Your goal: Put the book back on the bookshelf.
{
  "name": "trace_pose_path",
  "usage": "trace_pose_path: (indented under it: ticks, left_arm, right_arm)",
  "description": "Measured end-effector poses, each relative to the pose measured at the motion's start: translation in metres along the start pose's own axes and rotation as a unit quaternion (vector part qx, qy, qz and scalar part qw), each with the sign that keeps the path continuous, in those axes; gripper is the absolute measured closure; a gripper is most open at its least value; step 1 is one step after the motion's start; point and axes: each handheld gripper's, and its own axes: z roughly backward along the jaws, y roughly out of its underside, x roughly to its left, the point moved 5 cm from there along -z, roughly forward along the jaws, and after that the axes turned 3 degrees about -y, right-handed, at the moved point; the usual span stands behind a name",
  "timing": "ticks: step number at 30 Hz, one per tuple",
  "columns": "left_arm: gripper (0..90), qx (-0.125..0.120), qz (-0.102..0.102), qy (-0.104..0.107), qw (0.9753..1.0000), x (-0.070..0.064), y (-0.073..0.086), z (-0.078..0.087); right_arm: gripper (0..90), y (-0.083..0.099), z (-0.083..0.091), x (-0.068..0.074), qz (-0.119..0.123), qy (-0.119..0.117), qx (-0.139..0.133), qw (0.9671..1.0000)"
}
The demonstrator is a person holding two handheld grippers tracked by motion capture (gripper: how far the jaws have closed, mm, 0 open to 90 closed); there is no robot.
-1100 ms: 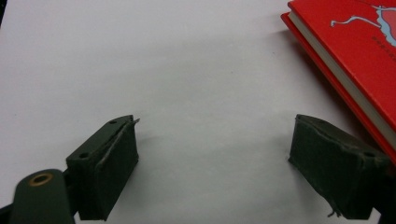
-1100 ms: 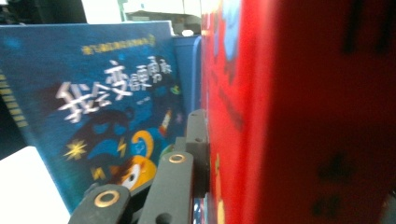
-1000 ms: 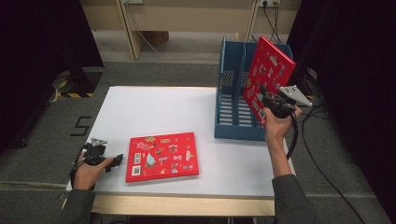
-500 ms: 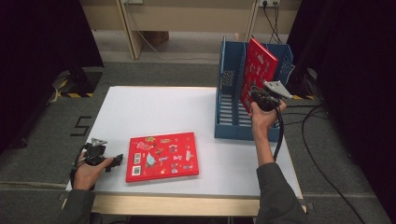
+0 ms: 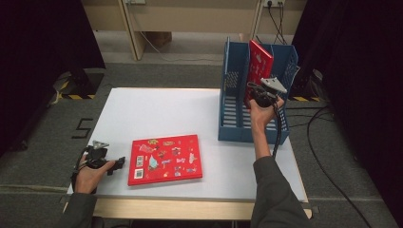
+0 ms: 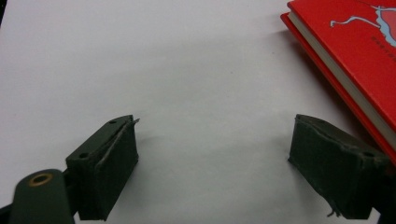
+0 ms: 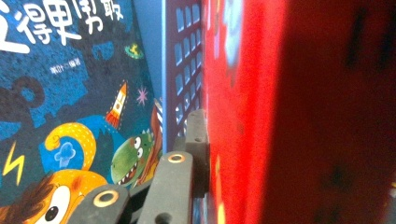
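My right gripper (image 5: pixel 255 93) is shut on the edge of a red book (image 5: pixel 259 66), which it holds upright inside the blue file rack (image 5: pixel 234 124) at the table's right. In the right gripper view the red book's cover (image 7: pixel 289 116) is pressed against one black finger (image 7: pixel 197 140); the other finger is hidden behind it. A second red book (image 5: pixel 165 159) with small pictures lies flat near the front edge. Just left of it rests my left gripper (image 5: pixel 115 164), open. Between its jaws (image 6: pixel 215 163) is only bare table, and the flat book's corner (image 6: pixel 355 51) lies beyond its right finger.
A blue picture book (image 7: pixel 70 93) with cartoon monsters stands in the rack behind a perforated divider (image 7: pixel 184 60). The white table (image 5: pixel 161 114) is bare between the flat book and the rack. Black cables (image 5: pixel 323 123) trail on the floor to the right.
My right gripper has carried the red book left and down into the rack and turned it from tilted to upright. The left gripper and the flat book have stayed put.
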Motion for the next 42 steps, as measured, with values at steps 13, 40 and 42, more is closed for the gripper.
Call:
trace_pose_path:
  ticks: [13,40,42]
  left_arm:
    - [13.9,0.001,0.0,0.0,1.0,0.0,0.0,0.0]
    - [13.8,0.002,0.001,-0.002,1.0,0.0,-0.001,0.0]
    - [13.7,0.002,0.001,-0.002,1.0,0.0,0.0,0.0]
  right_arm:
    - [77.2,0.01,-0.008,0.006,0.023,0.006,0.04,0.9989]
    - [60.9,0.014,0.039,0.019,0.021,-0.069,0.049,0.9962]
    - [60.6,0.019,0.043,0.02,0.036,-0.069,0.054,0.9955]
